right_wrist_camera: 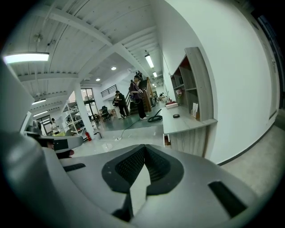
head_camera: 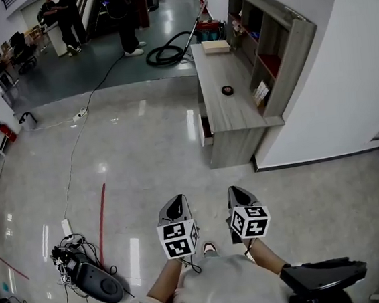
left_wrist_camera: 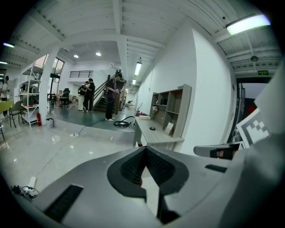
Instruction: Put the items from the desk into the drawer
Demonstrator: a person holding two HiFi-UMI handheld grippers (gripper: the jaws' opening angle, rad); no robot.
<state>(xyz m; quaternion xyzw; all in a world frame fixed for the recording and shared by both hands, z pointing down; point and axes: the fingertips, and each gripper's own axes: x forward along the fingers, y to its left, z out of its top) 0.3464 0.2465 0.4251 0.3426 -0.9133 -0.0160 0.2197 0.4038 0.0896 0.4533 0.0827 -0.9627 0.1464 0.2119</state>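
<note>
A grey wooden desk with a shelf unit stands against the white wall, some way ahead on the right. On it lie a small round black item and a flat pale box. Below the top, a drawer stands slightly open. My left gripper and right gripper are held side by side over the floor, well short of the desk, both shut and empty. The left gripper view shows the shut left gripper and the desk far off. In the right gripper view the right gripper faces the desk.
Cables and a power strip lie on the shiny floor at the left beside a black device and a red floor line. A coiled black hose lies beyond the desk. People stand far back. A black seat sits at the lower right.
</note>
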